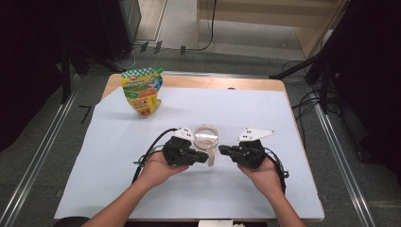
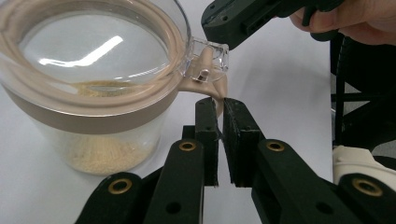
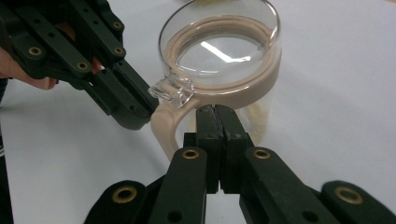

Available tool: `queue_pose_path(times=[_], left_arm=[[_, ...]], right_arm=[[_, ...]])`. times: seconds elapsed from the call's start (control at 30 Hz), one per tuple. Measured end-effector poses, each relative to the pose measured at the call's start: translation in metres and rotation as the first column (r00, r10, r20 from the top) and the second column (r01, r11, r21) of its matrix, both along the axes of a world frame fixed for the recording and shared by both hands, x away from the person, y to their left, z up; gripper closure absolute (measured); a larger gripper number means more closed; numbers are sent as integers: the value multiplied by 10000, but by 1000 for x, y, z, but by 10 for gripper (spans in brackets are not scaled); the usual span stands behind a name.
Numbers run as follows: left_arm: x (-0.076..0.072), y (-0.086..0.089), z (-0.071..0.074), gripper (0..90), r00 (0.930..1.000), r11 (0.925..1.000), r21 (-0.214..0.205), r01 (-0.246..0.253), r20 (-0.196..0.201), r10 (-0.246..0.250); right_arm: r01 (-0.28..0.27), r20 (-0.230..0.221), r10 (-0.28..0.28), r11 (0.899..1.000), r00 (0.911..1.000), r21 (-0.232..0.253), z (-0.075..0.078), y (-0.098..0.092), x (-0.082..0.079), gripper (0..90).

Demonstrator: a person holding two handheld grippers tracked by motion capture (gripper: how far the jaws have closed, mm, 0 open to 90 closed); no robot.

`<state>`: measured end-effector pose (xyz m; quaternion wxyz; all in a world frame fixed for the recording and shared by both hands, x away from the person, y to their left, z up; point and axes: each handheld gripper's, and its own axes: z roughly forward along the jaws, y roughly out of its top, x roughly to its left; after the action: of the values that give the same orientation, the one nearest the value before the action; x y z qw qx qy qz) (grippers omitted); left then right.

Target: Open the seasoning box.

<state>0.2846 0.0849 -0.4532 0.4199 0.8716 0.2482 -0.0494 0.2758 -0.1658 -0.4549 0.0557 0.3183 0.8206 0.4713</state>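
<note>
A jar is standing on the sheet that is covering the table, between the left gripper and the right gripper. A pouch is standing well behind them, toward the far left corner.

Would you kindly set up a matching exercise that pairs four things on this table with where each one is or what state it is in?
Things:
1. clear jar
2. snack pouch
3. left gripper
4. right gripper

Places or states:
A. stands upright at the far left of the white mat
B. jaws shut, tips by the jar's wall under the lid's rim
C. lid on, a little tan powder at the bottom
D. jaws nearly shut, tips at the beige handle

Pairs: 1-C, 2-A, 3-D, 4-B
</note>
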Motion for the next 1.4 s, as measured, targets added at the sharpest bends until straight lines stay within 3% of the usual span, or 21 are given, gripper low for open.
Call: queue_pose_path(times=[0.17, 0.67, 0.87, 1.1, 1.23, 1.4], left_arm=[[1, 6, 2, 858, 9998, 9993, 377, -49, -176, 55], [7, 39, 15, 792, 9981, 9980, 117, -618, 82, 617], [14, 48, 15, 673, 9917, 9917, 114, -1279, 153, 1277], [17, 55, 13, 491, 9843, 9852, 44, -1716, 415, 1713], [19, 58, 13, 462, 9833, 9840, -154, -1778, 377, 1782], [19, 58, 13, 454, 9829, 9836, -59, -1801, 382, 1802]], right_arm=[[-126, 94, 126, 9999, 9999, -19, 4, 3, -7, 900], [-794, -37, 794, 9968, 9968, -21, 6, 21, -19, 900], [-1116, -520, 1110, 9937, 9925, -102, -6, 40, -20, 900], [-1200, -484, 1175, 9915, 9919, -511, -15, 54, -19, 900], [-1183, -539, 1159, 9920, 9918, -435, -16, 52, -17, 900], [-1135, -526, 1105, 9919, 9925, -567, -15, 49, -17, 900]])
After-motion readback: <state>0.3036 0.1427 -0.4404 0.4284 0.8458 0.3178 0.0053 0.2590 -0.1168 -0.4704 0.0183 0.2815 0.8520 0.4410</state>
